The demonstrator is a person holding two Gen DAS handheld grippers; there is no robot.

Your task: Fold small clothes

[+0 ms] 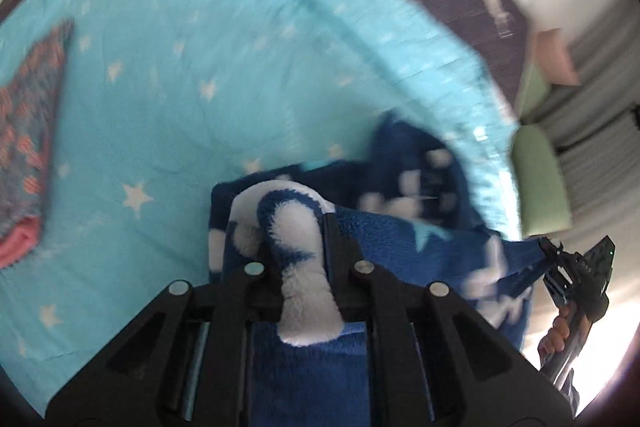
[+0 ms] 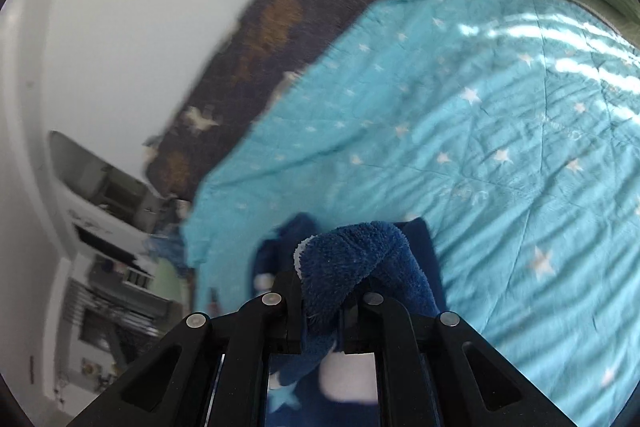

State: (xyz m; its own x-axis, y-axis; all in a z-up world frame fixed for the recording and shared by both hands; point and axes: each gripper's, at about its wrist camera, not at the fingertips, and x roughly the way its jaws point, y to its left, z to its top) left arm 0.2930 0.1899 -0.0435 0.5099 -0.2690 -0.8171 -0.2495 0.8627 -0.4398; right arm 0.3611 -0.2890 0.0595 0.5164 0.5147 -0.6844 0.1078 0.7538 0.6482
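Both my grippers, left [image 1: 296,227] and right [image 2: 320,275], are clamped on the blue fleece garment [image 1: 400,239], low centre over the turquoise star blanket [image 1: 180,47]; motion-blurred. Only the left view shows a folded pink-patterned cloth [image 1: 28,131]

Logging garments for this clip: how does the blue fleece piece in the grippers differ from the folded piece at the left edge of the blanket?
The blue fleece garment is dark blue with white shapes; the folded garment is grey with coral marks and a pink edge. The blue one is bunched and clamped by the left gripper and right gripper; the folded one lies flat, untouched. Both look fleecy and are over the turquoise star blanket.
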